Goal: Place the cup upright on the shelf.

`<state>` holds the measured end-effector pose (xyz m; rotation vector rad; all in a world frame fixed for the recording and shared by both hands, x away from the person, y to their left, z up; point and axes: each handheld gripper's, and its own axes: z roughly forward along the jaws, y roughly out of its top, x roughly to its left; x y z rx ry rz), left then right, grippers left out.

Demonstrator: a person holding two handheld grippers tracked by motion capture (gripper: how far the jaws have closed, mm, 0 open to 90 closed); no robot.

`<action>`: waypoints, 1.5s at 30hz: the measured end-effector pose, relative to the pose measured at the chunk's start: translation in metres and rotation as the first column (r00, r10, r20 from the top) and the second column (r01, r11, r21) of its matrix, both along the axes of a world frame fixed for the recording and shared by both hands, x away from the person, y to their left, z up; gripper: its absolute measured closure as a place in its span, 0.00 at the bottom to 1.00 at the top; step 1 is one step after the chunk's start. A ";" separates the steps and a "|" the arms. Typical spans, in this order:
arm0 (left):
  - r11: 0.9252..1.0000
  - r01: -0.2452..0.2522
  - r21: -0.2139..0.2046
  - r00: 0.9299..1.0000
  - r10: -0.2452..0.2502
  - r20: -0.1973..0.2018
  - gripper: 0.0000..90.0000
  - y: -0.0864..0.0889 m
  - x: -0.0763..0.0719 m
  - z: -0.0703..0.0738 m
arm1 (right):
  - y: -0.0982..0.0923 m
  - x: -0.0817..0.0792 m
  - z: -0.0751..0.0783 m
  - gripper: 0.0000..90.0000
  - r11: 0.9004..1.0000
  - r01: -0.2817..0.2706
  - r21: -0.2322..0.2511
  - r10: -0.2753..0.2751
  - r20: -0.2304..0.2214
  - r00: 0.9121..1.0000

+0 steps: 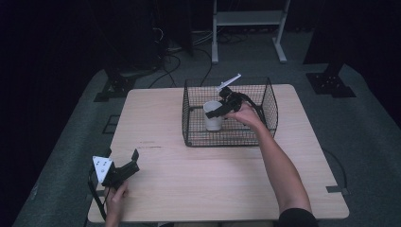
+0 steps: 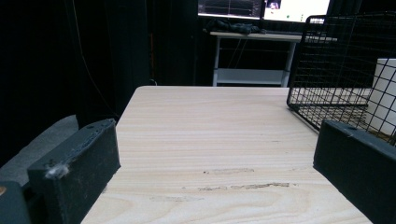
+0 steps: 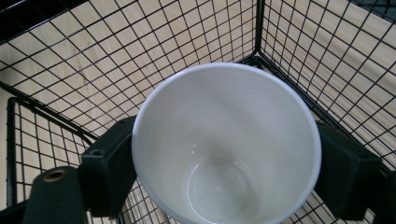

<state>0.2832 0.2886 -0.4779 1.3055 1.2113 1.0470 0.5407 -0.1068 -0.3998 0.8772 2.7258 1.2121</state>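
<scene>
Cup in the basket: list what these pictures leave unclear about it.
- Cup base: right gripper view, hidden by its own wall.
- Whether the right tongs press it: contact hidden behind the rim.
- Cup's right side: left gripper view, cut off by the edge, behind basket wire.

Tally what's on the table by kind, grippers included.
White cup: 1, standing in the basket
Black wire basket: 1
Grippers: 2, the left gripper low over the table, the right gripper in the basket with a jaw on each side of the cup
Total: 4
</scene>
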 end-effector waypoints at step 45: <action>1.000 0.001 0.008 1.000 -0.001 0.001 0.00 -0.002 0.000 0.000 | -0.032 -0.039 0.046 0.15 0.990 0.013 0.144 -0.025 0.081 0.996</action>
